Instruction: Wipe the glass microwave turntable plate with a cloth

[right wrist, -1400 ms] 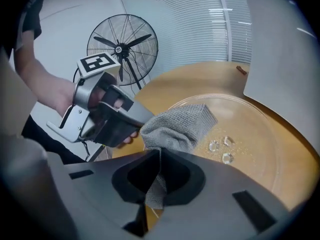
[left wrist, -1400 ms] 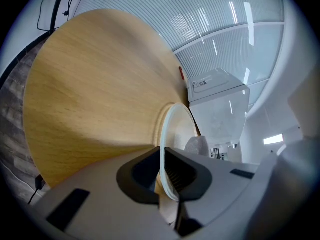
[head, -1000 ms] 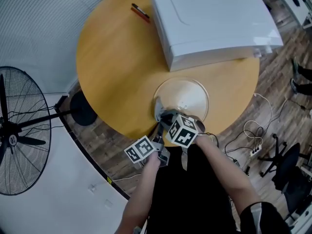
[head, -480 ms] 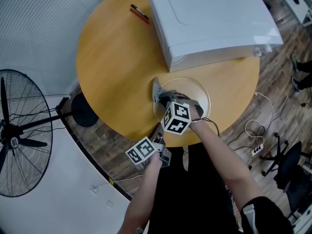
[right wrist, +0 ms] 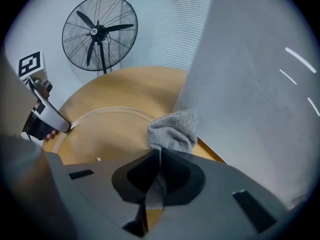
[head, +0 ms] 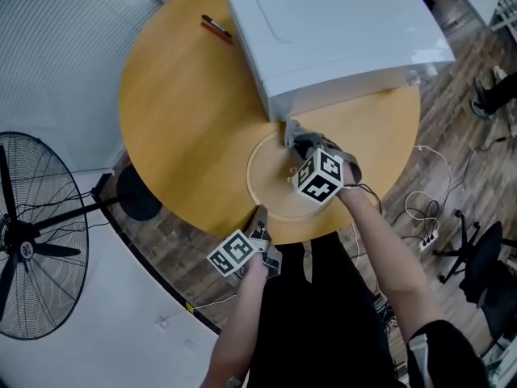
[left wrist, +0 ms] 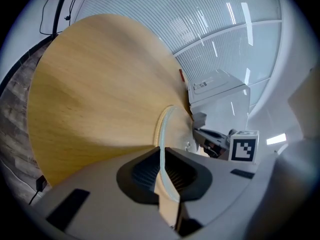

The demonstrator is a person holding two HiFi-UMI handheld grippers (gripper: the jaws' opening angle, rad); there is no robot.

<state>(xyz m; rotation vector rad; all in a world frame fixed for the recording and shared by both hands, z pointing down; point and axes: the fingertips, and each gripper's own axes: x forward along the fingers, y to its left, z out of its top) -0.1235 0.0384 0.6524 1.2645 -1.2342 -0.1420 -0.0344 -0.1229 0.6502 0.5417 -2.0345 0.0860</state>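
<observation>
The clear glass turntable plate [head: 271, 186] lies flat on the round wooden table [head: 186, 111], near its front edge. My left gripper [head: 259, 217] is shut on the plate's near rim [left wrist: 163, 134], which runs edge-on between its jaws. My right gripper [head: 297, 140] is shut on a grey cloth [right wrist: 172, 130]. The cloth [head: 292, 135] rests on the far right part of the plate, close to the white microwave [head: 331, 31]. In the right gripper view the plate [right wrist: 105, 129] spreads to the left, with the left gripper [right wrist: 59, 126] on its rim.
The microwave [right wrist: 255, 84] stands right behind the plate and fills the back right of the table. A red and black pen [head: 216, 27] lies at the table's far side. A standing fan [head: 32, 233] is on the floor at left, cables [head: 428, 217] and a chair [head: 493, 273] at right.
My right gripper has swept the cloth from the plate's near left edge across to its far right side, by the microwave. The left gripper has held the rim in place.
</observation>
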